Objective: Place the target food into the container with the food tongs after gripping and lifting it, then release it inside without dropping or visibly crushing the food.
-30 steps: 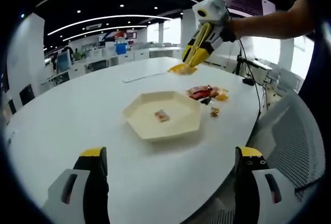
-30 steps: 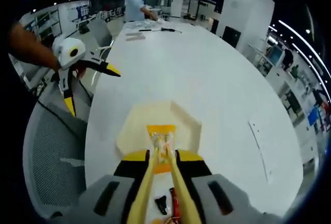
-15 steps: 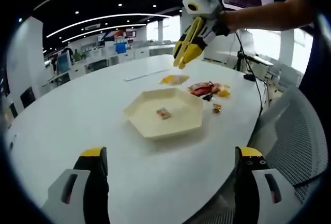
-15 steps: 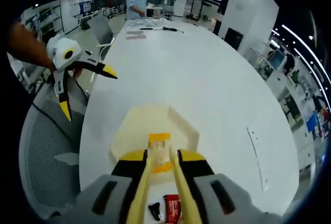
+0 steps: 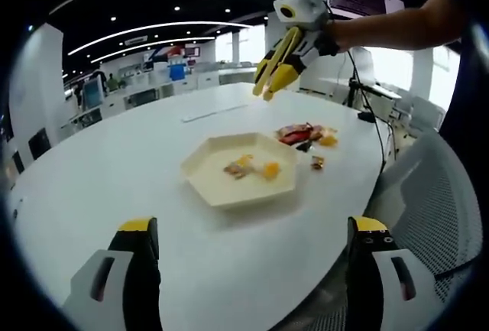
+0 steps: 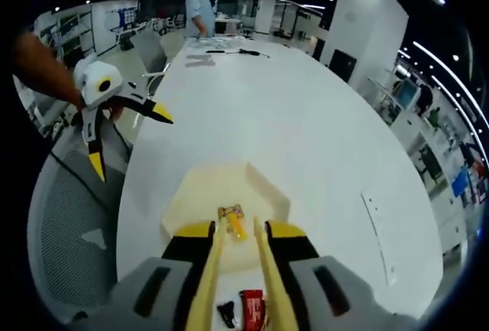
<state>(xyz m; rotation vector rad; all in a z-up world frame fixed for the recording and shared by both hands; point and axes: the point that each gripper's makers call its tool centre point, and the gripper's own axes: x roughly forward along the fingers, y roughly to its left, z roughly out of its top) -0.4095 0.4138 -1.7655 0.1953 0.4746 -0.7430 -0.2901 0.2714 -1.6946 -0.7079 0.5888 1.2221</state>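
Orange snack packet (image 5: 270, 169) lies in cream hexagonal tray (image 5: 206, 186). Right tongs (image 5: 267, 86) apart, empty, at 12 o'clock above. Left tongs (image 5: 248, 251) apart. Risk: descending tongs could knock tray across white surface (image 5: 114, 163).

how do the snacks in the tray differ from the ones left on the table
The snacks in the tray are two small pieces, orange and pale, lying inside the hexagonal tray. The snacks on the table form a bigger pile with a red packet, lying on the bare table beside the tray. Both groups lie free of either gripper.
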